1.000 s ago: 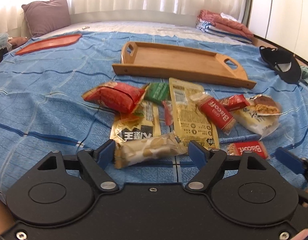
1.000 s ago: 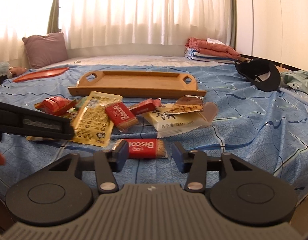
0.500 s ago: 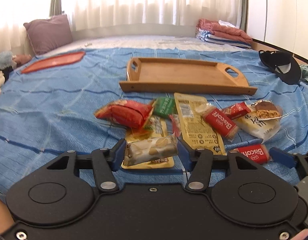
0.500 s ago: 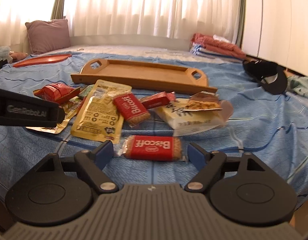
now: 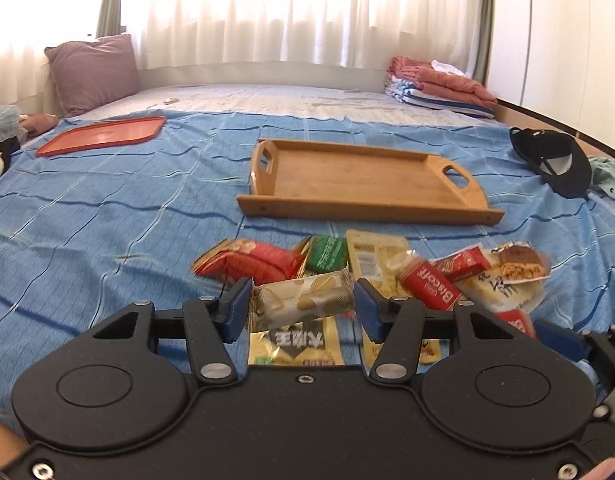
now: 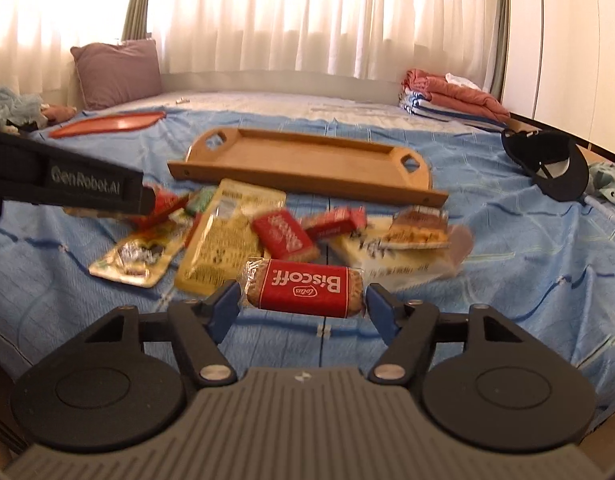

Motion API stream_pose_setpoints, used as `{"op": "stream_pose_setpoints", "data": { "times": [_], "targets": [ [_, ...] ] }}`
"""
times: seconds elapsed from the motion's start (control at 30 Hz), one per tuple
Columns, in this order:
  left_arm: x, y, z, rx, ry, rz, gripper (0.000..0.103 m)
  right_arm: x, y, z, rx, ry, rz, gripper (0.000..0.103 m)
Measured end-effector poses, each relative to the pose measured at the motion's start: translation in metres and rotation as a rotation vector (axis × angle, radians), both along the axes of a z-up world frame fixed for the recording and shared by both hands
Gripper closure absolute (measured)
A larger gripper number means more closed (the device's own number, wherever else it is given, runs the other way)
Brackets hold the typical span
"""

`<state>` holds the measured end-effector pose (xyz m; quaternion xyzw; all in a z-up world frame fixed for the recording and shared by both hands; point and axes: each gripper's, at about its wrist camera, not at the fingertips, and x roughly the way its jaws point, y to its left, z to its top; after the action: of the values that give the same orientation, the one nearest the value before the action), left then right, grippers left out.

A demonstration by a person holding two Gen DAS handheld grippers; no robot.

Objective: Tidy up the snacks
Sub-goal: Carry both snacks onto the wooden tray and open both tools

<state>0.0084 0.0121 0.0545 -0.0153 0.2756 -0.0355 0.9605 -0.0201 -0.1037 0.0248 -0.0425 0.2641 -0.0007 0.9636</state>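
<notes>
Snacks, a loose heap of foil and plastic packets (image 5: pixel 371 276), lie on the blue checked bedspread (image 5: pixel 119 216) just in front of the long edge of the rectangular wooden tray with cut-out handles (image 5: pixel 367 180); the tray holds nothing. Left gripper (image 5: pixel 302 307): blue-padded fingers (image 5: pixel 238 307) closed on either end of a beige, cream-printed wafer packet (image 5: pixel 303 299), which appears raised clear of the heap. Its long axis runs crosswise from one finger to the other, roughly parallel to the tray's near rim, slightly tilted with the right end higher. Right gripper (image 6: pixel 303 304): fingers (image 6: pixel 224 308) set at either end of a red-banded Biscoff biscuit packet (image 6: pixel 305 287); the pads look to touch the clear wrapper ends, and the packet seems lifted off the cloth, though a firm grip cannot be confirmed. Its long axis is likewise crosswise, its lettering upside down to the camera. From both grippers the tray lies straight ahead, beyond the heap, with the left gripper seemingly nearer the tray's left handle. Both packets already lie lengthwise to the tray, so the coming carry probably needs only a forward reach over the heap and no turn. Away from the tray lie an orange flat plastic tray (image 5: pixel 103 135) to its left and a black cap (image 5: pixel 555 160) to its right.
</notes>
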Motion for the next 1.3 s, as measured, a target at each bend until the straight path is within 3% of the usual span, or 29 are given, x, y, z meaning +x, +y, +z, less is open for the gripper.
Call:
{"op": "stream_pose_setpoints", "data": {
  "times": [0.27,0.47,0.6,0.7,0.97,1.3],
  "targets": [
    [0.053,0.007,0.032,-0.011,0.013,-0.064,0.05,0.038,-0.039,0.045,0.063,-0.03,-0.006,0.033],
    [0.114,0.007,0.057,-0.051,0.055,-0.138,0.05,0.101,-0.082,0.068,0.151,0.037,0.062,0.032],
    [0.162,0.0,0.06,-0.071,0.141,-0.185,0.05,0.154,-0.096,0.072,0.154,0.126,0.139,0.032],
    [0.196,-0.002,0.059,-0.122,0.179,-0.161,0.05,0.19,-0.1,0.072,0.14,0.169,0.149,0.032],
    [0.268,-0.02,0.037,-0.081,0.287,-0.149,0.05,0.263,-0.107,0.057,0.105,0.28,0.108,0.032],
    [0.309,-0.028,0.0,-0.03,0.358,-0.11,0.05,0.304,-0.105,0.026,0.108,0.393,0.046,0.031]
  ]
}}
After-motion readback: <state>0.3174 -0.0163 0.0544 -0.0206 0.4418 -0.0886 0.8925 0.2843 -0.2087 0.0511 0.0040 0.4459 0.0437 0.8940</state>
